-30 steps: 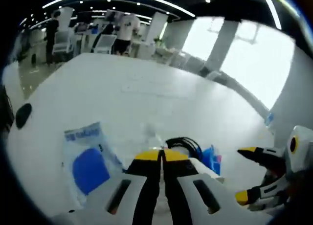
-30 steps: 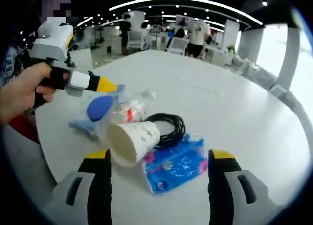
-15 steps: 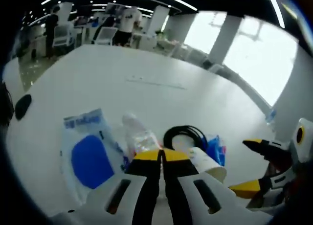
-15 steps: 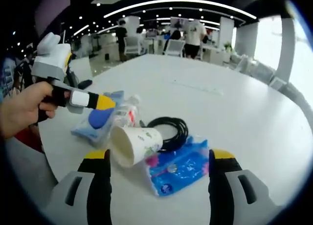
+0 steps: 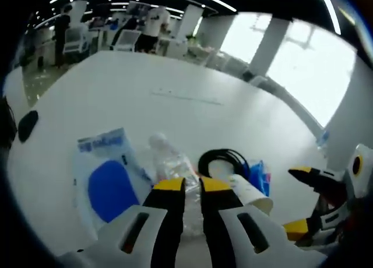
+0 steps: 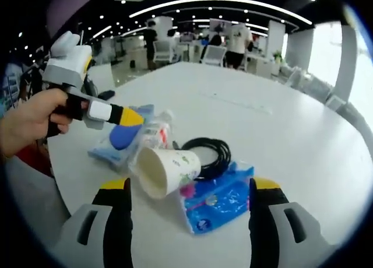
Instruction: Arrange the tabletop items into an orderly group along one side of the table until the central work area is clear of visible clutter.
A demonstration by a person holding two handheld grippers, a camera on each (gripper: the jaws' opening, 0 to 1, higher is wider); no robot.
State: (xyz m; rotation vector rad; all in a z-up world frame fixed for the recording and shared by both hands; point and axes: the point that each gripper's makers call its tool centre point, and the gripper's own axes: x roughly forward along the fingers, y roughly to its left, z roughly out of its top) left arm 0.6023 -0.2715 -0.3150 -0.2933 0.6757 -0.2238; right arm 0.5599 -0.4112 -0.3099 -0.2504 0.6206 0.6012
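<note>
My left gripper has its two jaws open just a little, with nothing between them, and it hangs right over the clear crinkly plastic bottle. My right gripper is open wide and holds nothing too. Just in front of it lies the white paper cup, tipped on its side with its mouth toward me. I think the cup is very light and would squash if I squeezed hard, so I would pinch its rim softly. The bottle looks thin and slippery (it may roll), so I would take it around the middle. Behind the cup sits the black coiled cable, floppy, best grabbed across the loop. The shiny blue tissue pack touches the cup. The flat pouch with the blue oval lies beside the bottle. All of it sits bunched near one edge of the white round table.
</note>
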